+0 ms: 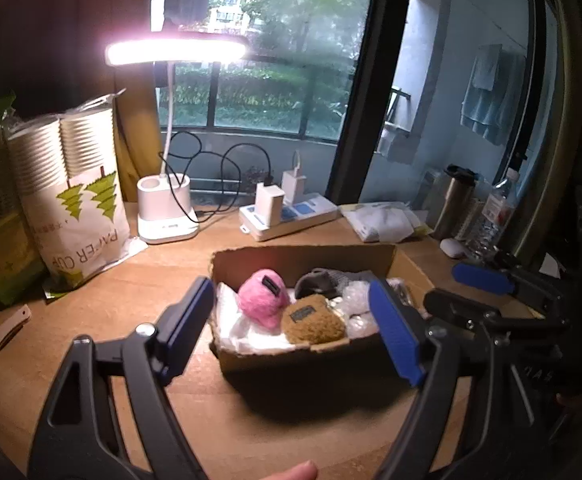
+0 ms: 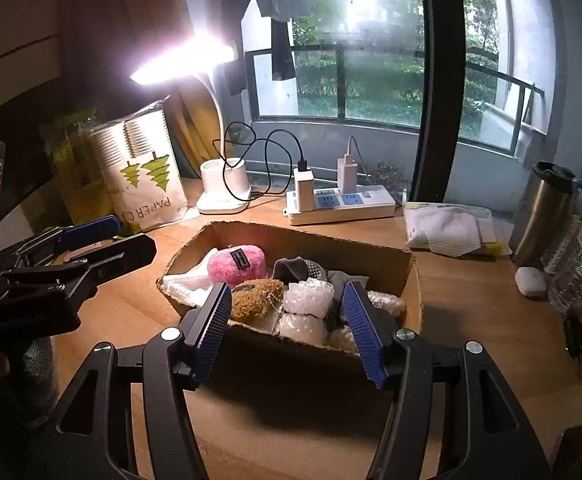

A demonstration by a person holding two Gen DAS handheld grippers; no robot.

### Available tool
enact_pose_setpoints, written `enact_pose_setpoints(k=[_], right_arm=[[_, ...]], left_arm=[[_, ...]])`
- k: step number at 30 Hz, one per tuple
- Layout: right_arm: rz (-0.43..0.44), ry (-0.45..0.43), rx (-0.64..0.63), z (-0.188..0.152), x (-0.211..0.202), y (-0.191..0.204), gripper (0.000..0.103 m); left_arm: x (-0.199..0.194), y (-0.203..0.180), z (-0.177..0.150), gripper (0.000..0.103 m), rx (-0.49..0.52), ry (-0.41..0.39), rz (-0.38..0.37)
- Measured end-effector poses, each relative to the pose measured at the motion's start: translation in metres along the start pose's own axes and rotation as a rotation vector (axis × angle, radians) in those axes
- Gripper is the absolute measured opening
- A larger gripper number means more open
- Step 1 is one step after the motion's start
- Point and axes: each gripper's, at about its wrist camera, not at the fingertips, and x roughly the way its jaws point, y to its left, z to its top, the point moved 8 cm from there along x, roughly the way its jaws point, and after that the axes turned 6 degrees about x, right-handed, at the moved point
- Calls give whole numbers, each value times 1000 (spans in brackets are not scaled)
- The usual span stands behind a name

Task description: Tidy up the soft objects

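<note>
Wooden desk (image 2: pixel 471 304) by a window. Lit desk lamp (image 1: pixel 167 208) at the rear, its black cable looping to a charger on the white power strip (image 2: pixel 343 204). Paper-cup bag (image 1: pixel 79 208) rear left; steel tumbler (image 2: pixel 543 216) and white pouch (image 2: pixel 443 228) at right.

Cardboard box (image 2: pixel 291 236) sits mid-desk, open-topped, walls ragged. Inside: pink fuzzy pouch (image 1: pixel 263 298) touching a brown fuzzy pouch (image 1: pixel 313 322), each with a dark label; grey fabric piece (image 2: pixel 299 270) behind; bubble wrap (image 2: pixel 307 300) at right.

Left gripper (image 1: pixel 295 336) hovers before the box, jaws spread wide, nothing between. Right gripper (image 2: pixel 287 328) likewise spread and empty, over the box's near wall.
</note>
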Motion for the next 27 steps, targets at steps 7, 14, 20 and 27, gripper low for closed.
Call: enact_pose_setpoints(k=[7, 14, 20, 27], right_arm=[[-11, -18, 3, -8, -21, 0, 62], [-22, -36, 9, -16, -39, -2, 62], [-32, -57, 11, -20, -55, -1, 62], [-41, -97, 5, -17, -79, 2, 62]], left_arm=[[-17, -13, -1, 81, 18, -16, -9], [-32, -26, -7, 81, 36, -21, -22], [-46, -33, -8, 81, 48, -38, -28], [-66, -41, -2, 81, 69, -70, -33]])
